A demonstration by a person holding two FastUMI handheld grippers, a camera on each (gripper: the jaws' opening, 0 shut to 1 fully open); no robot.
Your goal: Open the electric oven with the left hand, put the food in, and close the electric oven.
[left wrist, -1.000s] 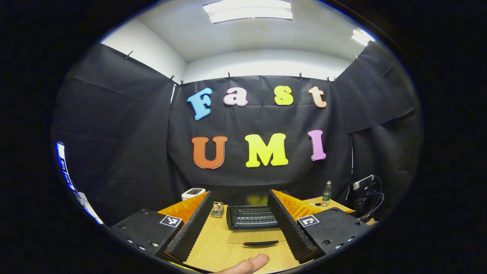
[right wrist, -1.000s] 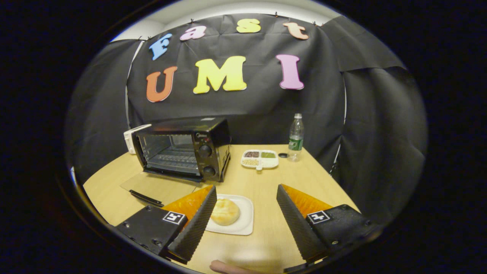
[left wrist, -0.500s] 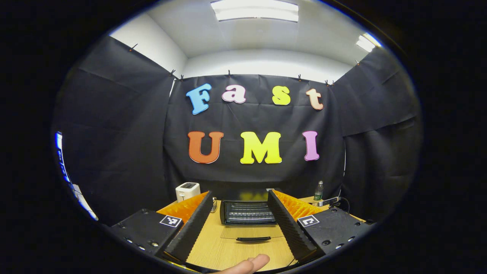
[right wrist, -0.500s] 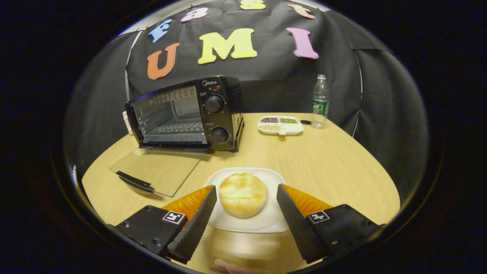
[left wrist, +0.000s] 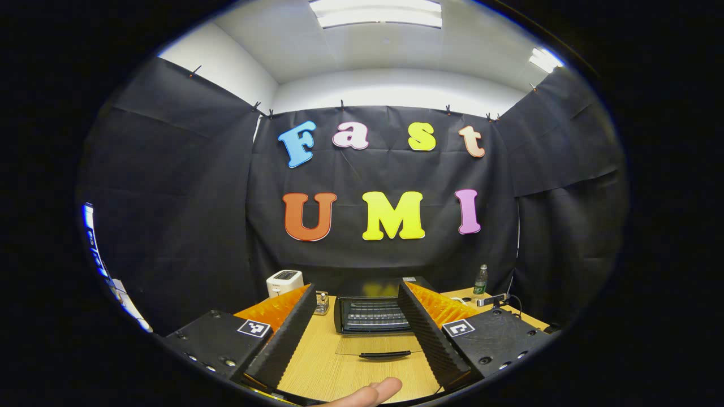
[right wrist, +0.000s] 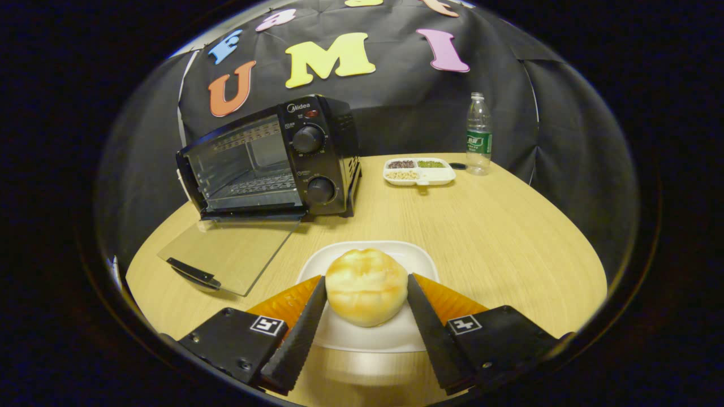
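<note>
Here, round glossy bun [right wrist: 366, 286] between ridged fingers [right wrist: 300, 333].

Oven [right wrist: 294, 155]: black body, black knobs, clear glass door [right wrist: 232, 261] with black handle.
Bun [right wrist: 366, 285]: golden, paler streaks on top.
Plate [right wrist: 390, 333]: white.
Table [right wrist: 498, 226]: light wood grain.
Right gripper [right wrist: 365, 322]: black ridged pads, orange backing, black bases with black-and-white square markers.
Left gripper [left wrist: 356, 333]: same colours.
Tray [right wrist: 419, 172]: white; dark, green and beige fillings.
Bottle [right wrist: 478, 133]: clear, green label.
Toaster [left wrist: 284, 281]: white.
</note>
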